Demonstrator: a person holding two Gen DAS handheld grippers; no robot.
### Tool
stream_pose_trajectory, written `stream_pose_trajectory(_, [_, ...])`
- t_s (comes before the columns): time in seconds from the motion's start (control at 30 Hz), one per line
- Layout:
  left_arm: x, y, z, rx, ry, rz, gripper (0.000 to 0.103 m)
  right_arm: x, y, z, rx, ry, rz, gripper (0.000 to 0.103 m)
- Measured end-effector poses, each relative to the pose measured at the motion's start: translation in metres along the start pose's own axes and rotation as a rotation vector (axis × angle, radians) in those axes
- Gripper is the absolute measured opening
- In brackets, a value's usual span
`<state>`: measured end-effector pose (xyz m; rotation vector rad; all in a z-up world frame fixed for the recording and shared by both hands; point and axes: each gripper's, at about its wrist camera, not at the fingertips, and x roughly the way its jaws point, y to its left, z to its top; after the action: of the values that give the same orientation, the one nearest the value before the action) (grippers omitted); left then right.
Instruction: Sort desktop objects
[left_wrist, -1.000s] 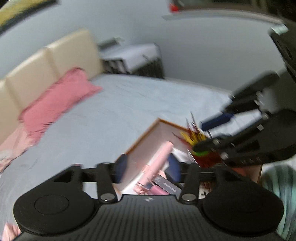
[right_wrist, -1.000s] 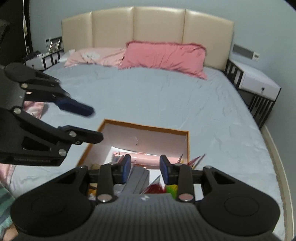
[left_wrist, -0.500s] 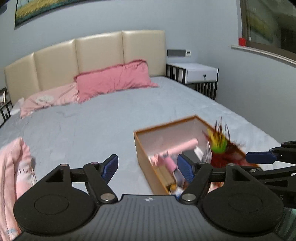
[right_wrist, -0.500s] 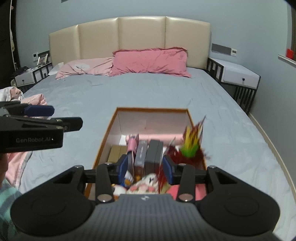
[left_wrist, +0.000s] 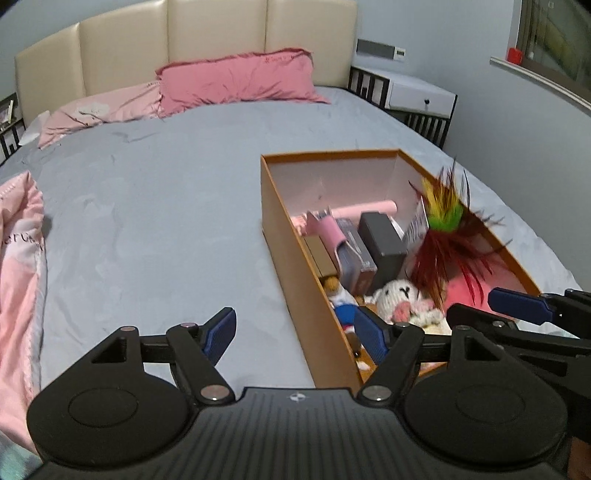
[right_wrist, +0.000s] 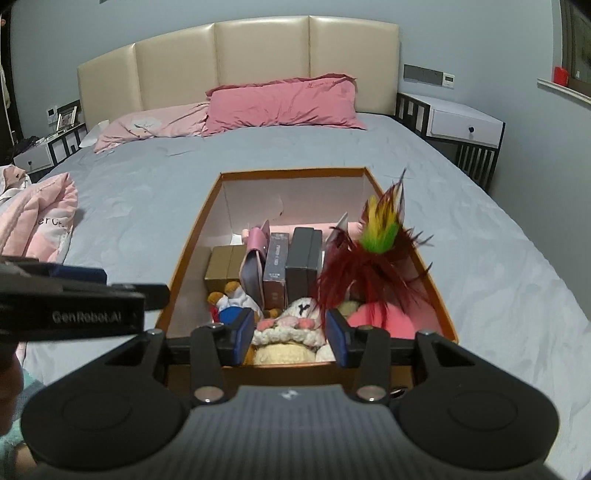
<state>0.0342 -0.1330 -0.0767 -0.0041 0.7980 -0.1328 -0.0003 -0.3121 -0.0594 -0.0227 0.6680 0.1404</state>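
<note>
While the left tongs (left_wrist: 295, 329) gape wide astride the box (left_wrist: 295, 266) wall, the right tongs (right_wrist: 290, 339), half-open and empty, frame its knitted toy (right_wrist: 295, 325).

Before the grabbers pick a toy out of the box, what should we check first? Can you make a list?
1. Left gripper empty, jaws wide: ok.
2. Right gripper empty, jaws apart: ok.
3. Right gripper lined up over the white knitted toy with pink feet: ok.
4. Red, yellow and green feather toy clear of that knitted toy: not ok, its feathers hang over it.
5. Open orange cardboard box sitting flat on the grey bedsheet: ok.
6. Knitted toy free of its neighbours: cannot tell.
</note>
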Motion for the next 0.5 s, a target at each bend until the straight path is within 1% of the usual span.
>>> stream_pose_trajectory(0.13, [0.007, -0.004, -0.002, 0.015, 0.021, 0.010, 0.083, 0.008, -0.004, -0.002, 0.010, 0.020, 0.006, 0.045])
stream_pose_trajectory(0.27, [0.014, -0.008, -0.005, 0.028, 0.048, 0.000, 0.083, 0.015, -0.005, -0.004, 0.005, 0.037, 0.006, 0.046])
stream_pose_trajectory(0.37, [0.018, -0.011, -0.008, 0.041, 0.068, 0.016, 0.083, 0.018, -0.003, -0.005, -0.010, 0.039, 0.005, 0.047])
stream_pose_trajectory(0.5, [0.022, -0.008, -0.009, 0.028, 0.089, 0.014, 0.083, 0.020, -0.001, -0.006, -0.018, 0.041, 0.000, 0.048])
